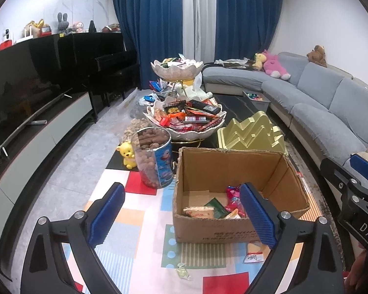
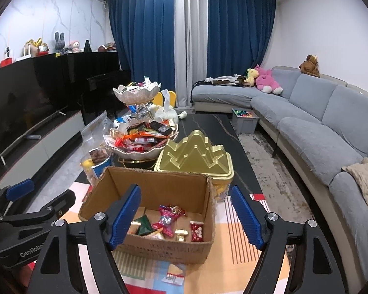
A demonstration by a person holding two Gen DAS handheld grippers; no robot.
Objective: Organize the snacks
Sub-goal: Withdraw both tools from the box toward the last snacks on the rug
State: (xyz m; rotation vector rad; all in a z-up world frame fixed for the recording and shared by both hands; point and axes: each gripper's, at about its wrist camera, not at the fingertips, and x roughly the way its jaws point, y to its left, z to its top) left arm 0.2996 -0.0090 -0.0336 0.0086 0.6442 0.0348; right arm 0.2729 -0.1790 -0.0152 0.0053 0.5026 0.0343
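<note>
Both grippers, left [image 1: 181,216] and right [image 2: 186,216], stand wide open, holding nothing.
Wrapped snacks [image 2: 168,221] lie inside cardboard box [image 2: 164,251] on patterned mat [image 1: 135,223]; tiered snack bowl [image 1: 184,120] and gold tin [image 2: 196,155] behind.

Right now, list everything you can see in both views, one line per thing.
cardboard box: one, brown, open, on the patterned mat, holding several wrapped snacks
loose snack packet: one, clear with a red band, on the mat before the box
gold tin: one, mountain-shaped lid, behind the box
tiered bowl stand: one, cream, two bowls heaped with snacks
clear canister: one, brown snacks inside, left of the box
yellow bear figure: one, beside the canister
sofa: one, grey, with plush toys
curtains: blue, far wall
left gripper: open, empty
right gripper: open, empty
</note>
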